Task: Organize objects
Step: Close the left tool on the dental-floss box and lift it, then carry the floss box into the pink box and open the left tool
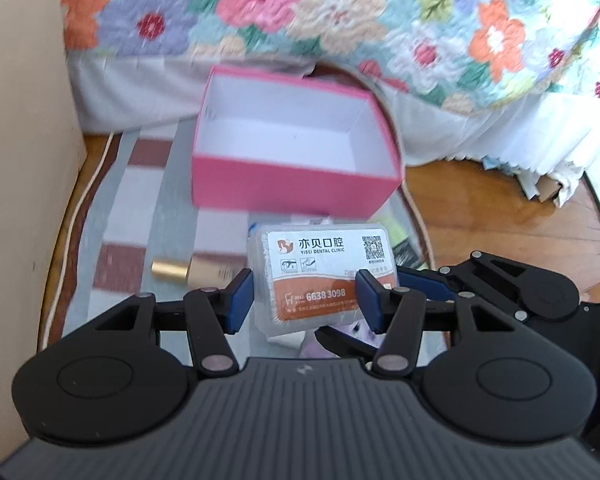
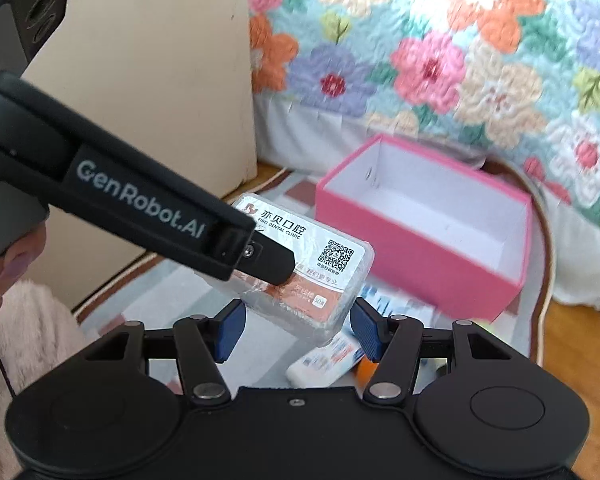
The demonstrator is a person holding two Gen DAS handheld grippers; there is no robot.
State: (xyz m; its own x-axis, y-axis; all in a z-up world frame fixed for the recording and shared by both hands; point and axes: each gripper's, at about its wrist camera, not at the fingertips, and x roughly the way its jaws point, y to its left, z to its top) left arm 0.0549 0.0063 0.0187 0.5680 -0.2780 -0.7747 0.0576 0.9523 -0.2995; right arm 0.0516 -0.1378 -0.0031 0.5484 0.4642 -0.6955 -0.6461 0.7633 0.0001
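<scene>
Both your grippers, left (image 1: 304, 296) and right (image 2: 298, 330), are half spread, each pinching the clear case (image 1: 324, 276) aloft before the empty pink box (image 1: 296, 152). Only your left view is showing a gold tube (image 1: 172, 271); only your right is showing a white packet (image 2: 324, 364) on the mat.

Left tongs (image 1: 304, 298) and right tongs (image 2: 298, 330) side by side, both clamped

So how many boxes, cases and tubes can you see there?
Boxes: 1, the pink box, open and empty.
Cases: 1, the clear case with the orange label.
Tubes: 2, the gold tube and the white and orange tube.
Total: 4.
A few more bits lie under the case, too blurred to count.
</scene>
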